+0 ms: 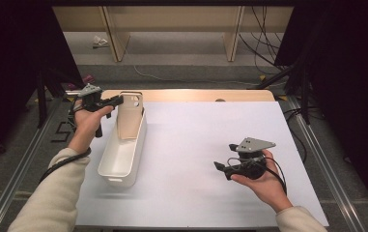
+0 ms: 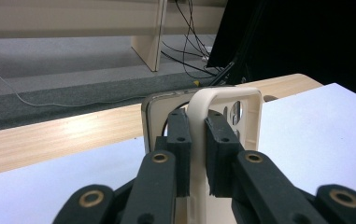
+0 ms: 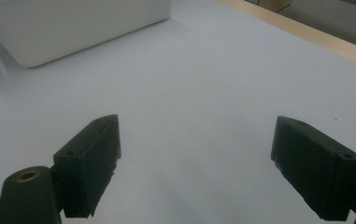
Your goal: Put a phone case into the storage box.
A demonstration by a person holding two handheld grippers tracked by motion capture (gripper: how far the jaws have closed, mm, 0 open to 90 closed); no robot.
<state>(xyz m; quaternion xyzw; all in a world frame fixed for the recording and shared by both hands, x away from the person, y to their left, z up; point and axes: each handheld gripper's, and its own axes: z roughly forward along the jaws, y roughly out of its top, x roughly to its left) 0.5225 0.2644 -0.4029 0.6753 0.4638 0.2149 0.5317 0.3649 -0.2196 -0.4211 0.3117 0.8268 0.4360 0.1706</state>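
Note:
A cream phone case (image 1: 130, 118) with a camera cut-out near its top stands upright over the far end of the white bin (image 1: 119, 162). My left gripper (image 1: 117, 100) comes in from the left and is shut on the case's upper edge. In the left gripper view my left gripper (image 2: 198, 151) has both black pads pressed on the case's rim (image 2: 197, 109), one on each side. My right gripper (image 1: 220, 167) rests low over the white table sheet at the right, pointing left. In the right gripper view my right gripper (image 3: 196, 161) is open with nothing between the pads.
The long white bin (image 3: 73, 28) lies lengthways on the left part of the white sheet (image 1: 196, 140). A wooden table edge (image 1: 196, 94) runs along the back. Cables and wooden furniture legs (image 1: 232, 34) are on the floor beyond. Dark stands flank both sides.

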